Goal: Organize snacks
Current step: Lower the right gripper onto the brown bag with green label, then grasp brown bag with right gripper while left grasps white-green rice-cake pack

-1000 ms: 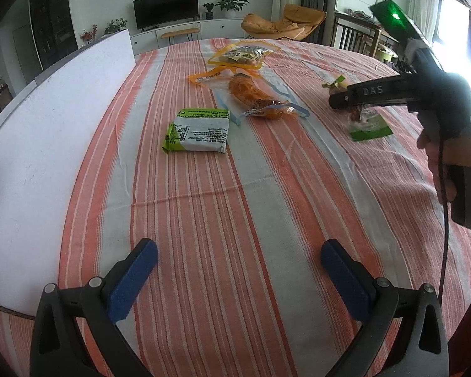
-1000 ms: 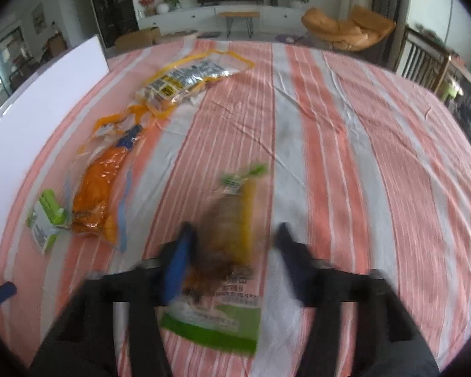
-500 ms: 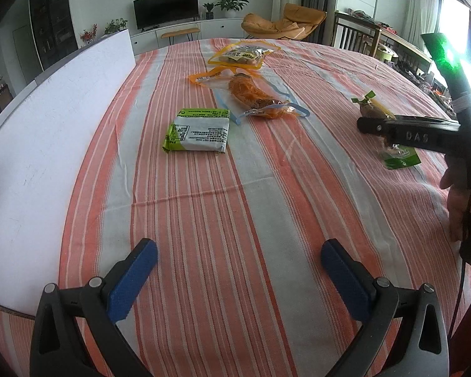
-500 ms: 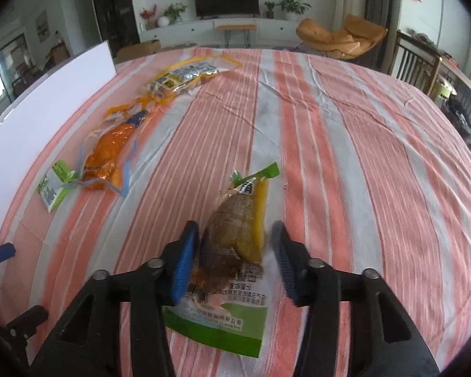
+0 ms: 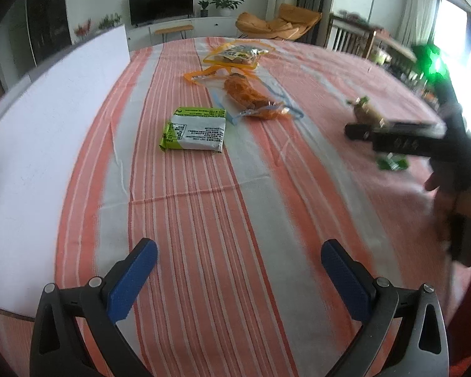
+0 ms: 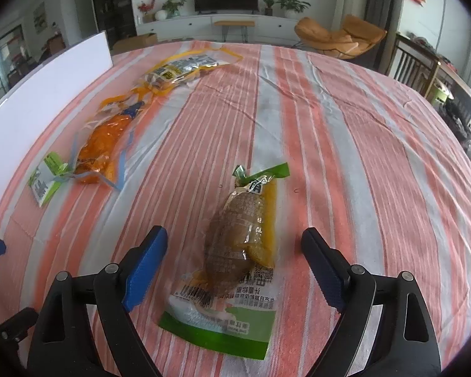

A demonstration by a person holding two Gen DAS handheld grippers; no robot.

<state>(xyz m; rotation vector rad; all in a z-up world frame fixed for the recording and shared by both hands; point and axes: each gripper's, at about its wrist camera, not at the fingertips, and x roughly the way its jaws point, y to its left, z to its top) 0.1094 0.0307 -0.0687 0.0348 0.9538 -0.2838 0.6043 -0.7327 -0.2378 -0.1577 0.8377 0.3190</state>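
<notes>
A brown snack in a clear and green pouch (image 6: 240,245) lies flat on the striped tablecloth between the open fingers of my right gripper (image 6: 235,267), which do not touch it. It also shows in the left wrist view (image 5: 365,114), partly behind the right gripper (image 5: 392,139). My left gripper (image 5: 238,279) is open and empty over the cloth. Further off lie a green and white packet (image 5: 193,130), an orange snack bag (image 5: 251,99) and a yellow-edged bag (image 5: 238,55).
A white board (image 5: 40,144) stands along the left edge of the table. The same packets show in the right wrist view: green packet (image 6: 45,182), orange bag (image 6: 102,144), yellow-edged bag (image 6: 179,69). Chairs and furniture stand beyond the table.
My right gripper, shut on the brown pouch before, has opened wide and the pouch now lies loose on the cloth. The left gripper has stayed open and shifted slightly.
</notes>
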